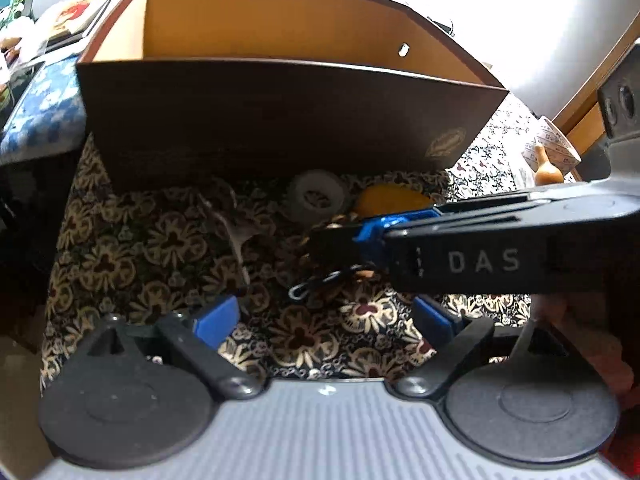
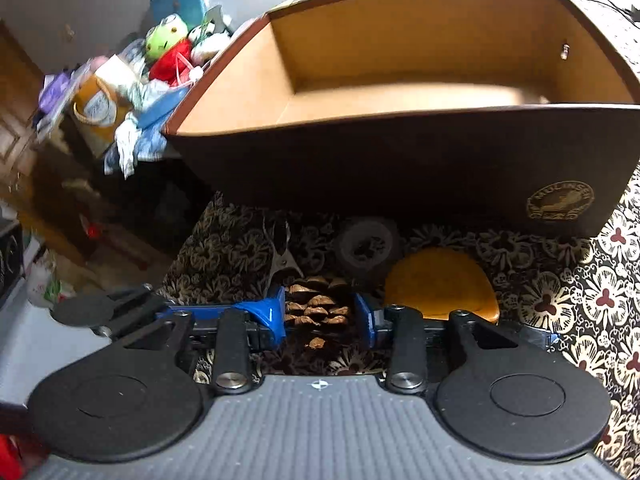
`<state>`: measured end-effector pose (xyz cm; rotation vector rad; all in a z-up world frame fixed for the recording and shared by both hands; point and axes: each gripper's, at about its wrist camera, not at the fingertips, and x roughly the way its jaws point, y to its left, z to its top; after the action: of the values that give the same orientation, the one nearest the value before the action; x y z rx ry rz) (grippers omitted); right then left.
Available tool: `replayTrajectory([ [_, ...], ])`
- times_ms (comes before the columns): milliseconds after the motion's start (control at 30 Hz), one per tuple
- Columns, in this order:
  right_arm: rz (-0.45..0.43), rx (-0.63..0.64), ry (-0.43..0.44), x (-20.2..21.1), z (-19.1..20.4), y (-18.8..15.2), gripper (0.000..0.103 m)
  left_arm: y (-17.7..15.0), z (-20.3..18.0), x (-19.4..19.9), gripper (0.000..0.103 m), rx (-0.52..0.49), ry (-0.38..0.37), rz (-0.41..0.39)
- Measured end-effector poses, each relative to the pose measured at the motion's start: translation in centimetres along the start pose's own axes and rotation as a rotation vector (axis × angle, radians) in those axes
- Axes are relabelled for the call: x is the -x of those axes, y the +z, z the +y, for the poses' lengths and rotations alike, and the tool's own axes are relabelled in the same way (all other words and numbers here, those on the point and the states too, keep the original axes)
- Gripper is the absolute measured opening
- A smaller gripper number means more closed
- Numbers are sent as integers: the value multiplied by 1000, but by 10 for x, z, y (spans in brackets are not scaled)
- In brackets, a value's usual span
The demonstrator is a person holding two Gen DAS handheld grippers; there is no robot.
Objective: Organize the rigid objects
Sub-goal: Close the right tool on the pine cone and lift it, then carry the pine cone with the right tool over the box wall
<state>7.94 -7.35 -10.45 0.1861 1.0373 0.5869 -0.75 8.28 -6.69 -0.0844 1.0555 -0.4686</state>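
Box: an open brown box is seen on the patterned cloth; as far as its inside is shown, nothing has been put in yet.
Objects left: a pine cone, a yellow oval piece, a roll of tape, a metal clip and a small carabiner are all found on the cloth in front of the box.
Right gripper: narrowed around the pine cone, with the blue pads at both its sides; a firm hold is judged likely, but lifting is not shown.
Left gripper: held wide apart, with nothing between the pads, above the cloth near the carabiner.
Progress: the task is judged to be at its beginning; every object is still to be moved into the box.
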Motion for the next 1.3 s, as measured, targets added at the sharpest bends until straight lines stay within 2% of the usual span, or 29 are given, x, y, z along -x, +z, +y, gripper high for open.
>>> replayTrajectory([
  [167,5,-14,31,4,-7,3,20,-3,9,14,93,9,-62,-24],
  [333,-159,-124,157,30,-26,5,19,8,16,42,93,13,-138,-93],
  [467,-245,-135,212,43,-31,2,19,27,16,58,93,23,-198,-165],
  [500,-251,-133,222,44,-31,1,20,31,15,60,94,18,-205,-179],
  [700,-298,-139,268,56,-35,-3,20,46,-4,44,94,-73,-178,-140],
  [867,-342,-205,314,76,-50,-3,20,48,-6,60,94,-80,-247,-173],
  [1067,-379,-243,385,96,-52,3,20,62,-20,78,93,-98,-287,-232],
  [1167,-413,-240,404,107,-50,9,20,67,-30,83,90,-124,-294,-262],
  [1300,-446,-230,410,120,-50,19,20,76,-34,100,73,-141,-283,-310],
])
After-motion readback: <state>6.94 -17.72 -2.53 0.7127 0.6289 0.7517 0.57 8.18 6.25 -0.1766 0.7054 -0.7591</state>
